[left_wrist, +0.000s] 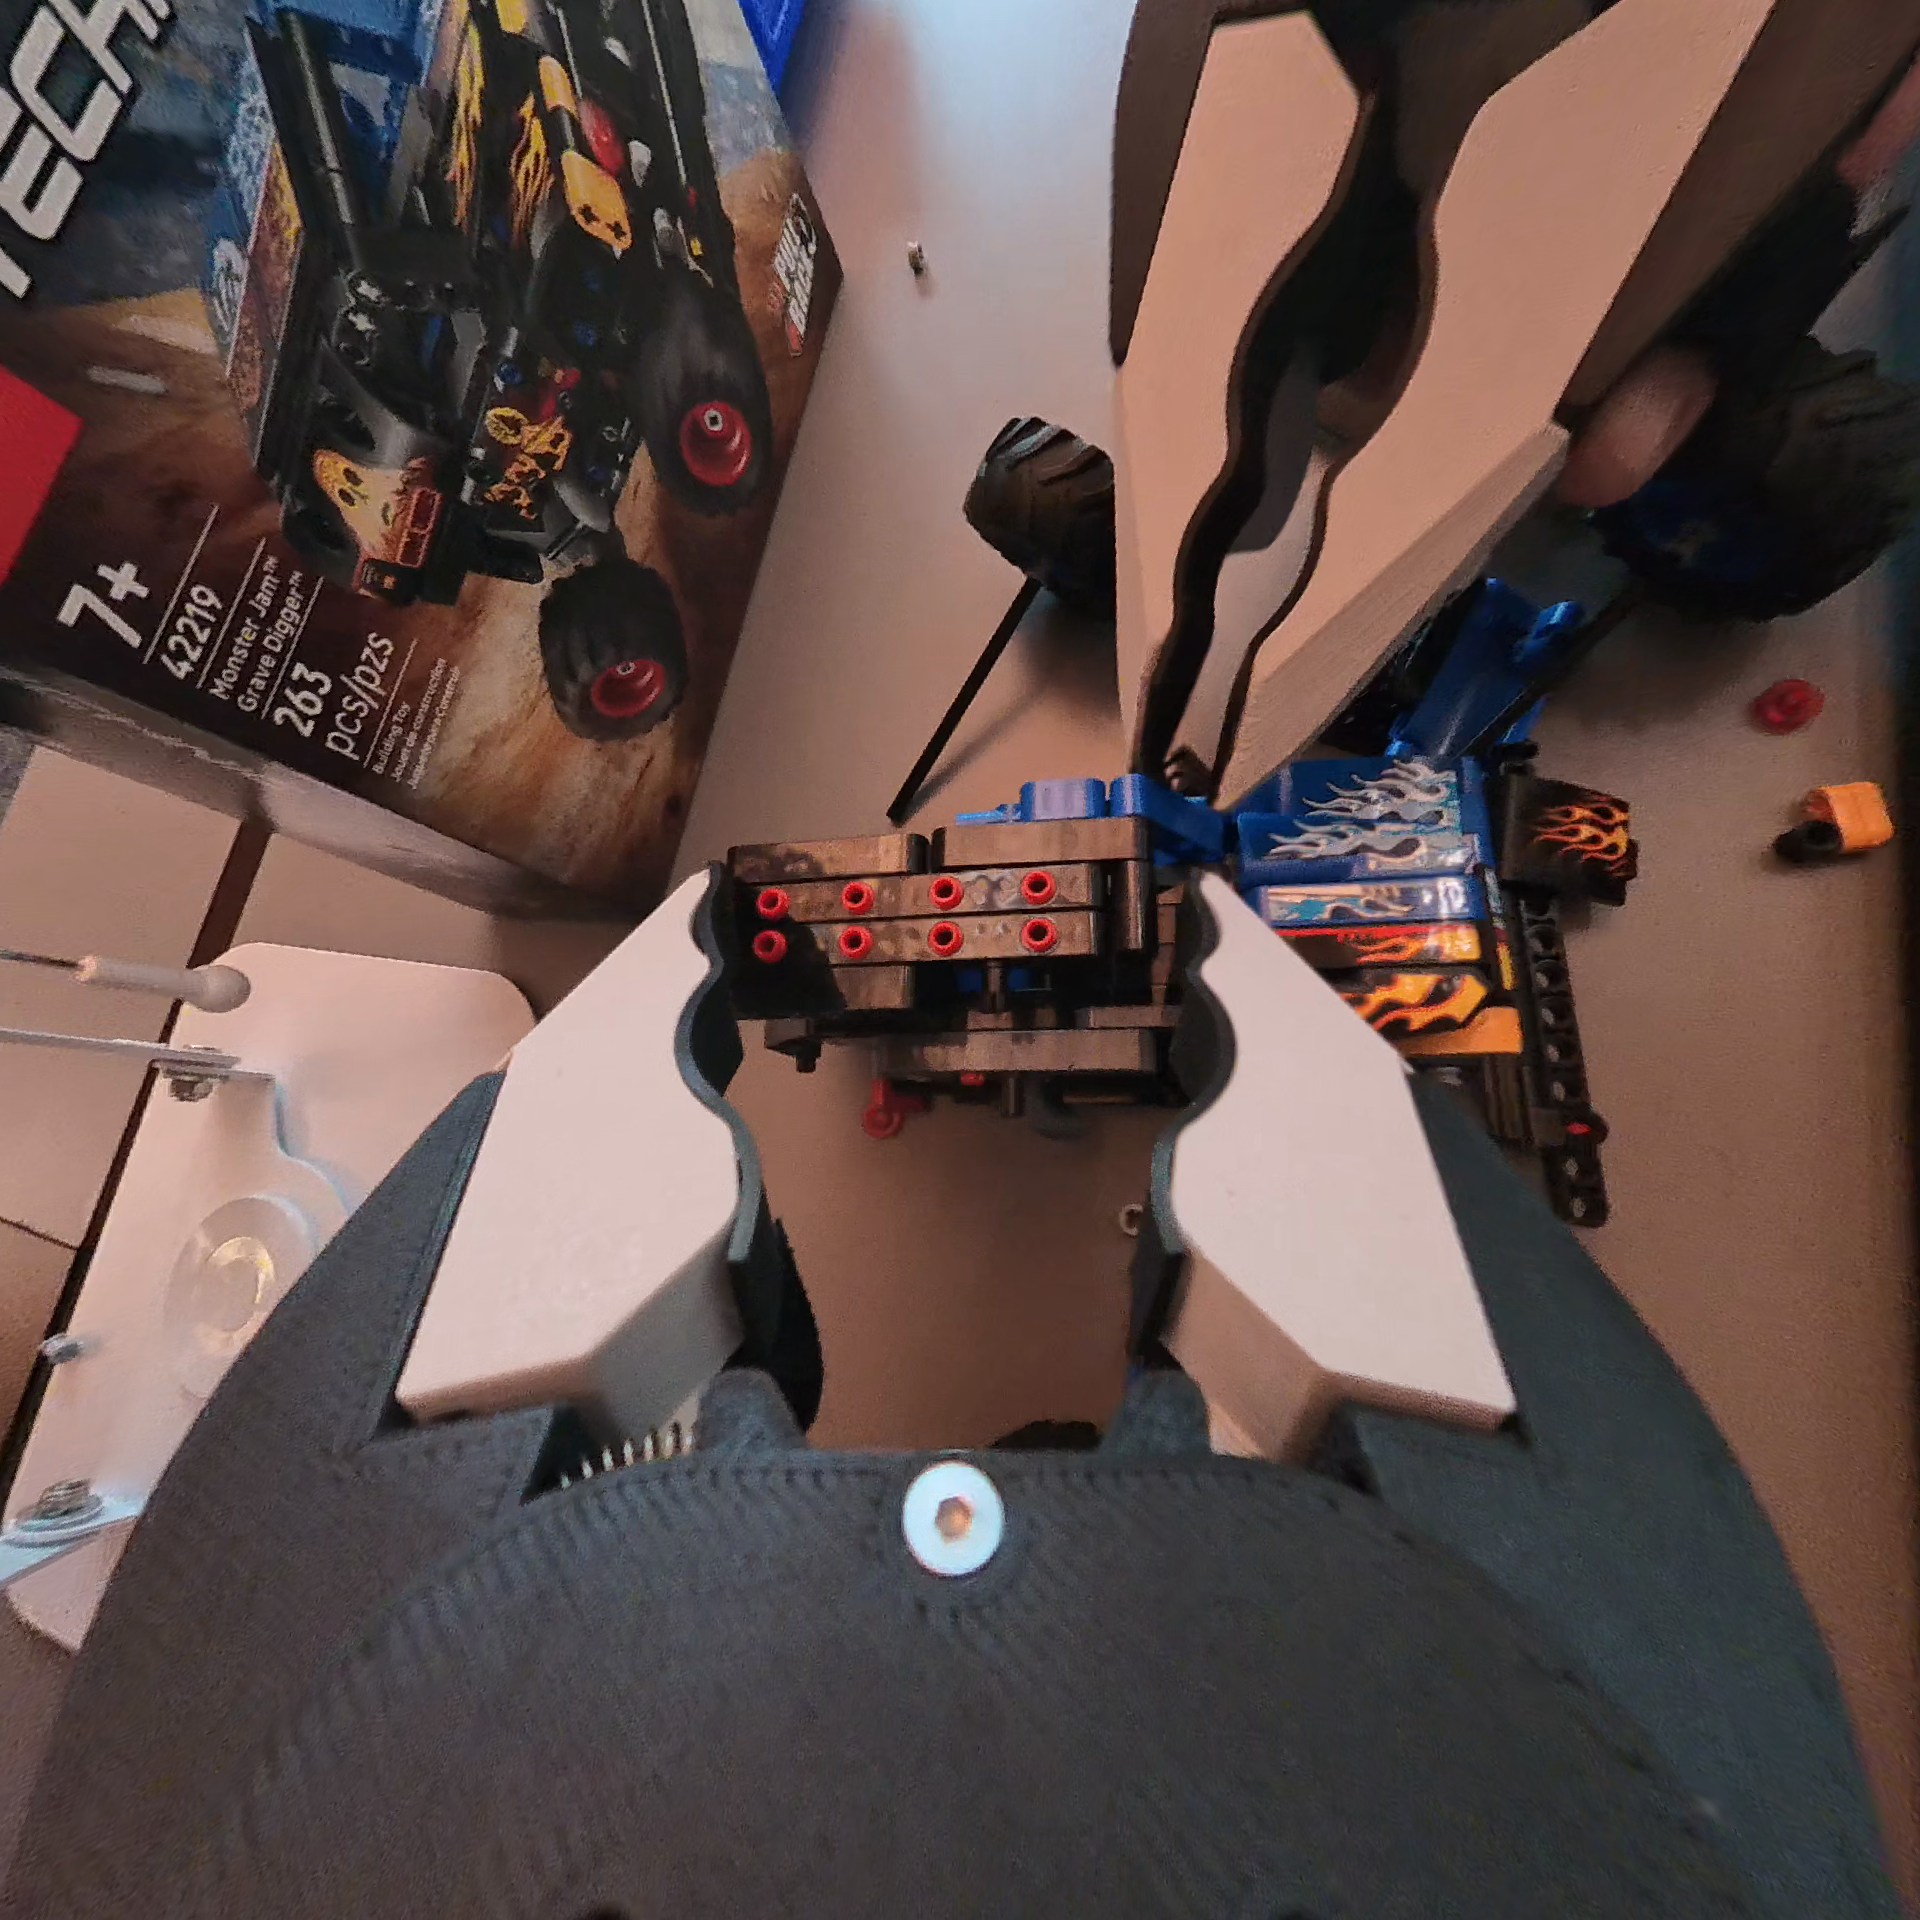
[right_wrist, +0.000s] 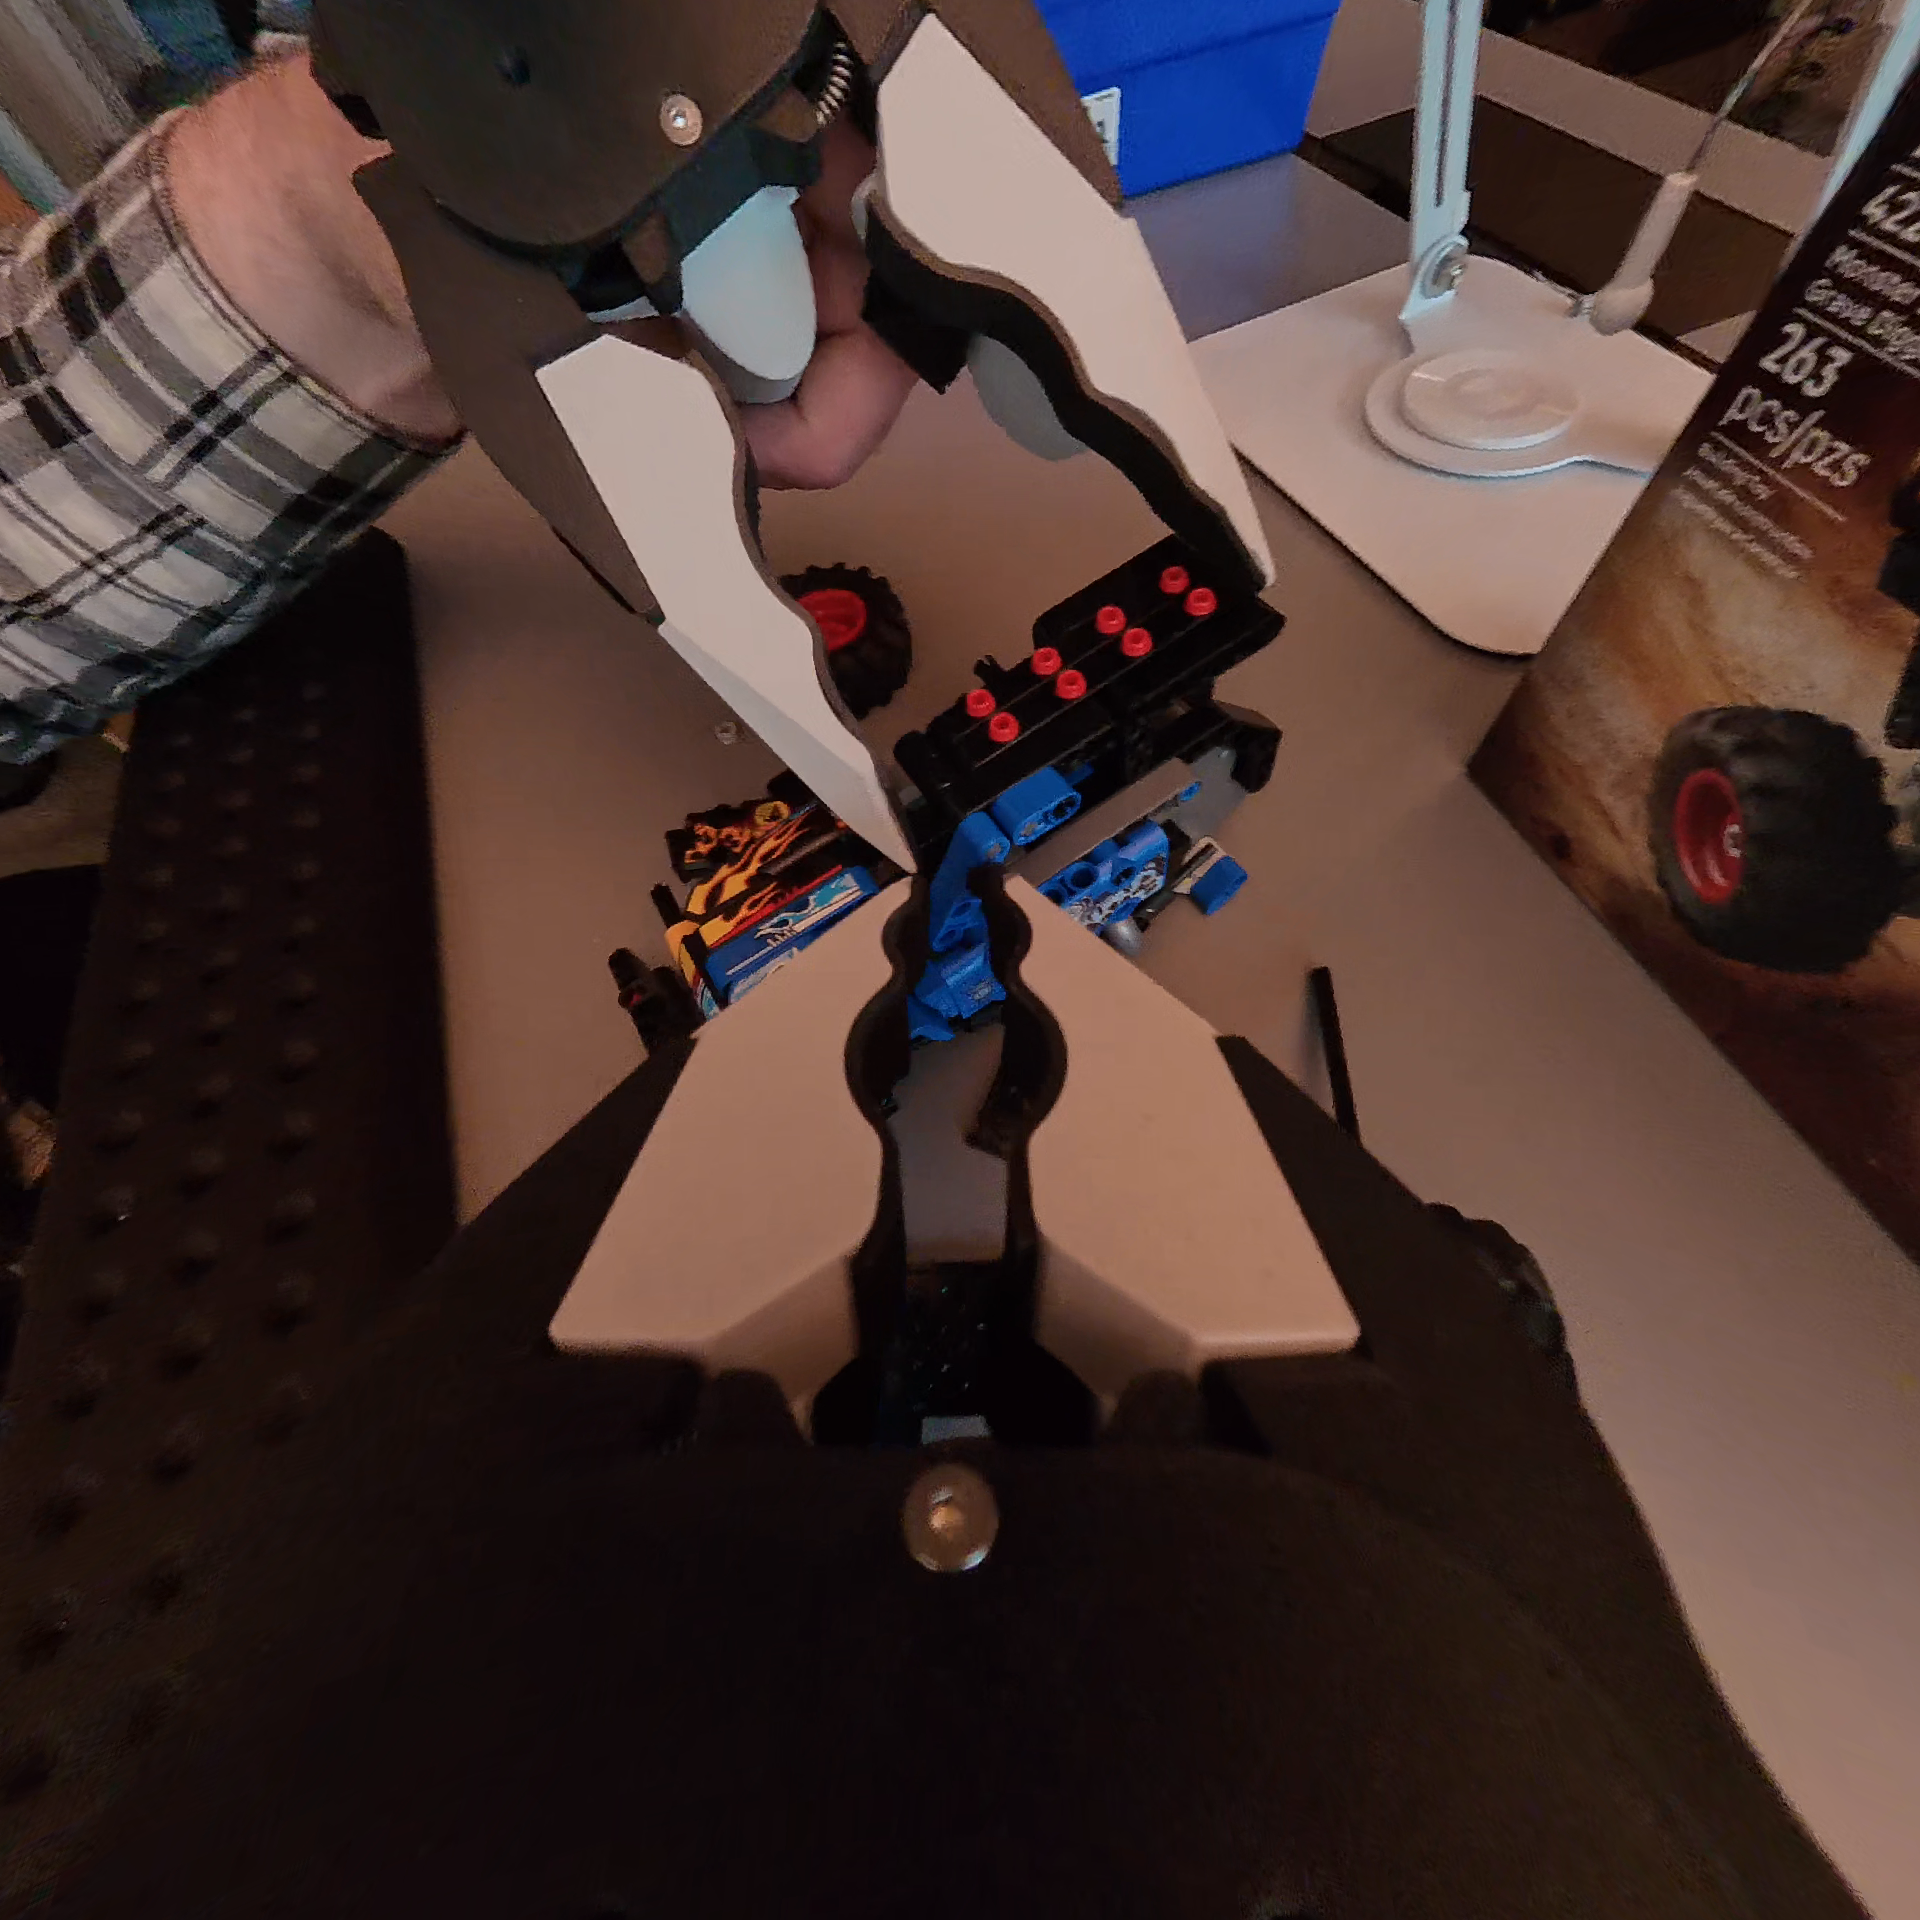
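The left claw (left_wrist: 951, 914) pinches the black block with red pins (left_wrist: 935, 925) of a part-built toy truck on the tabletop (left_wrist: 935, 312), while the right claw (right_wrist: 961, 894) is pressed on the truck's blue frame piece (right_wrist: 961, 935). Opposed pulls could pop the model apart, scattering bricks. Near the truck, a box (left_wrist: 416, 416), loose wheel (left_wrist: 1039, 499) and lamp base (right_wrist: 1455, 416) narrow free room.

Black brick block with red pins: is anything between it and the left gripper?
Nothing visible. The left gripper already brackets the black block, one finger at each end; the right gripper pinches the adjoining blue piece.
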